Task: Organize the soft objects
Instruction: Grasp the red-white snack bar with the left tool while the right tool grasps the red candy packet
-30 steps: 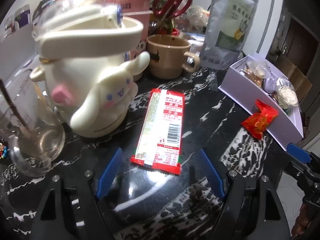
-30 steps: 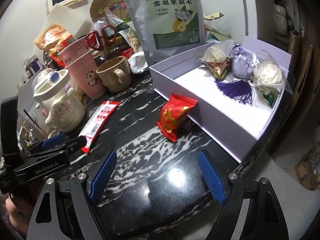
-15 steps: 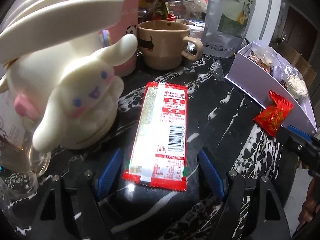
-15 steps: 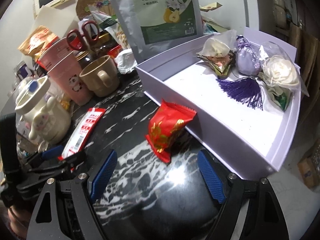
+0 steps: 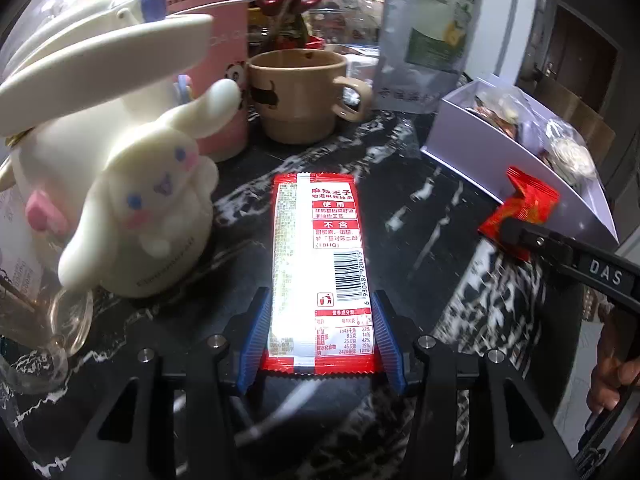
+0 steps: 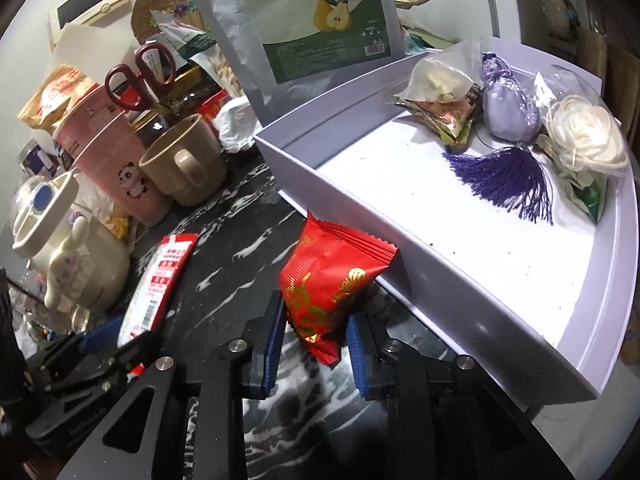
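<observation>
A long red-and-white snack packet (image 5: pixel 318 264) lies flat on the black marble counter; it also shows in the right wrist view (image 6: pixel 158 284). My left gripper (image 5: pixel 320 340) has its blue pads closed against both sides of the packet's near end. A puffy red snack pouch (image 6: pixel 332 280) leans against the white box's wall; it also shows in the left wrist view (image 5: pixel 520 212). My right gripper (image 6: pixel 314 344) has its pads pressed on the pouch's lower part.
The open white box (image 6: pixel 400 272) holds wrapped sachets, a purple tassel (image 6: pixel 508 176) and a white flower (image 6: pixel 584 140). A white bunny-shaped kettle (image 5: pixel 120 184), a tan mug (image 5: pixel 300 96), pink cups (image 6: pixel 108 152), scissors and a tea bag pouch (image 6: pixel 308 12) crowd the back.
Both grippers moved forward and closed: the left onto the long packet's near end, the right onto the red pouch. Both stood wide open before.
</observation>
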Demonstrator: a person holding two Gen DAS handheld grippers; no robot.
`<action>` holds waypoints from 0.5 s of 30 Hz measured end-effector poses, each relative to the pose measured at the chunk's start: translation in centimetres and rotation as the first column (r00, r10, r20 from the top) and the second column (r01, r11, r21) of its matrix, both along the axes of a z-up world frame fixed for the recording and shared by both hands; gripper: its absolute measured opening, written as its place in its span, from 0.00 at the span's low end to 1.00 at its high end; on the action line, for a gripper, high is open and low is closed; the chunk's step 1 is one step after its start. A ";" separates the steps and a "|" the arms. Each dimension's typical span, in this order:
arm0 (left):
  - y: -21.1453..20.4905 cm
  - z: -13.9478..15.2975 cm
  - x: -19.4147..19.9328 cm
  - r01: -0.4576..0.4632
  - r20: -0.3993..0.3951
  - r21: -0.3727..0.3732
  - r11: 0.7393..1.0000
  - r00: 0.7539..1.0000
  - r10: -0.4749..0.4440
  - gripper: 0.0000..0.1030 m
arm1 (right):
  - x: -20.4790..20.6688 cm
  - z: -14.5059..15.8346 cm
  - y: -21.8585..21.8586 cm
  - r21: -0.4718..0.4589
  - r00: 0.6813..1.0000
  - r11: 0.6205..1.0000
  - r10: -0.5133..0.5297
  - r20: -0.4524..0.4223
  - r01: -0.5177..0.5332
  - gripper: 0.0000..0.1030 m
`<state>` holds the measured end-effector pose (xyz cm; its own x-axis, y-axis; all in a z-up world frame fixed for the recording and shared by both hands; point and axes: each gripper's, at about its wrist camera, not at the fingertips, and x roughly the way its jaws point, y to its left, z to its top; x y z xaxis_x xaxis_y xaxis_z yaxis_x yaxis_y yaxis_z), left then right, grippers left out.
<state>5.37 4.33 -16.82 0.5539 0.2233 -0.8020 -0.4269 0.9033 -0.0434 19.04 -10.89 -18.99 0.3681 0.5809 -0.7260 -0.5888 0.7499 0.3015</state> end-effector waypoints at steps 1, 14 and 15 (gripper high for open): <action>-0.3 0.0 -0.2 0.006 0.000 -0.001 1.000 1.000 -0.006 0.48 | -0.2 0.0 -0.1 0.000 1.000 1.000 0.002 -0.001 -0.002 0.27; -4.0 0.2 -3.9 0.092 -0.016 -0.023 0.996 0.996 -0.092 0.48 | -5.6 0.0 -3.5 -0.019 1.000 0.999 0.026 -0.009 -0.026 0.27; -4.2 0.2 -4.2 0.096 -0.017 -0.026 0.995 0.995 -0.096 0.48 | -6.1 0.0 -3.8 -0.019 1.000 0.999 0.026 -0.011 -0.026 0.27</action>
<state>1.19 0.13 -16.59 0.5572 0.1490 -0.8169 -0.3390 0.9389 -0.0600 12.97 -14.70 -19.02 0.3453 0.5766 -0.7405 -0.6052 0.7398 0.2938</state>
